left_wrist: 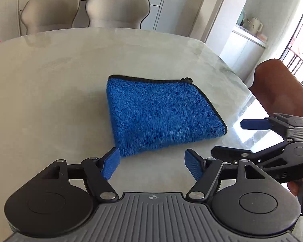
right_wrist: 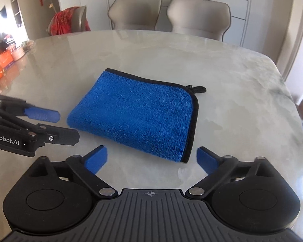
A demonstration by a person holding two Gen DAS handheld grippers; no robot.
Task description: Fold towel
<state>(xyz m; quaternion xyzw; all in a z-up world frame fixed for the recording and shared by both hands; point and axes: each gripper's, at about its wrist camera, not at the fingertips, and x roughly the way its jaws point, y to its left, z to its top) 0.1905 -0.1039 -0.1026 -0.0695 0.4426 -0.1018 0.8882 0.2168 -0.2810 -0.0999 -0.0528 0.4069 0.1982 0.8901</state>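
The left gripper [left_wrist: 151,163] hovers with its fingers spread wide and empty, just short of the towel's near folded edge. One blue microfibre towel [right_wrist: 135,111] lies mid-table on the marble table [right_wrist: 242,100], already doubled into a thick small rectangle, with black piping along its far and right edges and one hanging loop [right_wrist: 199,89] at the far right corner. It looks soft, light and limp, likely grippy; the piped corners seem the best hold. The right gripper [right_wrist: 151,160] is likewise spread, holding nothing. Two grey chairs [right_wrist: 167,13] stand beyond.
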